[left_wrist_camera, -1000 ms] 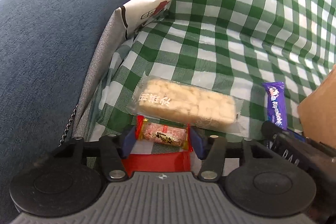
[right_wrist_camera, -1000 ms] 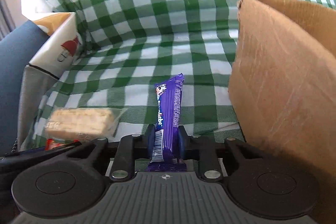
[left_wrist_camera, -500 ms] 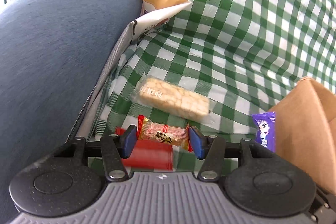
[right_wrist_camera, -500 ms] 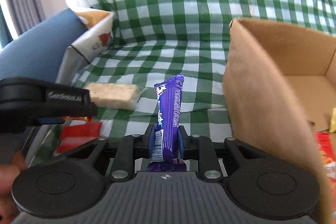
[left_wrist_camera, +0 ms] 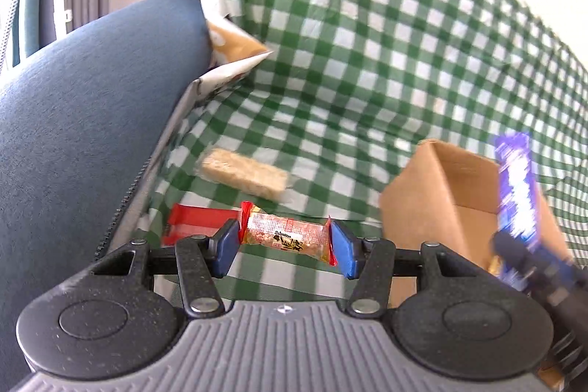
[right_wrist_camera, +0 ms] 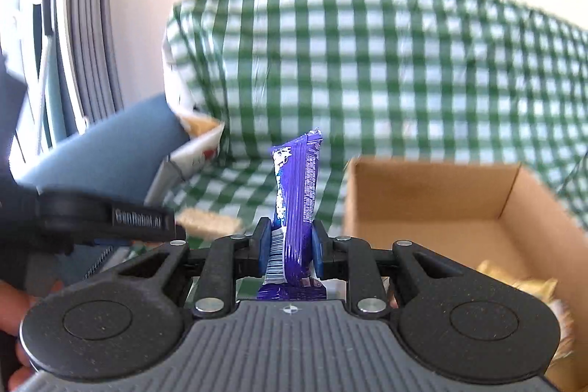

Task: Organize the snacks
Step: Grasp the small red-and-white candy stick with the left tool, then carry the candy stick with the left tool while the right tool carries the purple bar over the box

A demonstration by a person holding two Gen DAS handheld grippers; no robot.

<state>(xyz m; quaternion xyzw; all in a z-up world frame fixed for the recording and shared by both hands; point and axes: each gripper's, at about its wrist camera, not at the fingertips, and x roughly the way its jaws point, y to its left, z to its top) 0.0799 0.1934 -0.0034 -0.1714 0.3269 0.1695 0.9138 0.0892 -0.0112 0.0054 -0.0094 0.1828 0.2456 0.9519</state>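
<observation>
My left gripper (left_wrist_camera: 284, 243) is shut on a small peanut candy bar (left_wrist_camera: 286, 237) with red ends, held crosswise above the green checked cloth (left_wrist_camera: 367, 61). My right gripper (right_wrist_camera: 288, 247) is shut on a purple snack bar (right_wrist_camera: 296, 193), held upright beside the open cardboard box (right_wrist_camera: 433, 197). The purple bar (left_wrist_camera: 516, 201) and the box (left_wrist_camera: 415, 201) also show in the left wrist view. A pale rice cake bar (left_wrist_camera: 244, 173) and a red packet (left_wrist_camera: 194, 225) lie on the cloth. The left gripper's body (right_wrist_camera: 110, 217) shows in the right wrist view.
A blue sofa armrest (left_wrist_camera: 84, 120) rises on the left, with a printed pillow (left_wrist_camera: 228, 61) wedged behind it. The box holds yellow wrapped snacks (right_wrist_camera: 514, 281). A curtain (right_wrist_camera: 84, 24) hangs at the far left.
Both grippers have risen well above the cloth with their snacks still held. The box's open inside has come into view, and the rice cake bar and red packet look farther away.
</observation>
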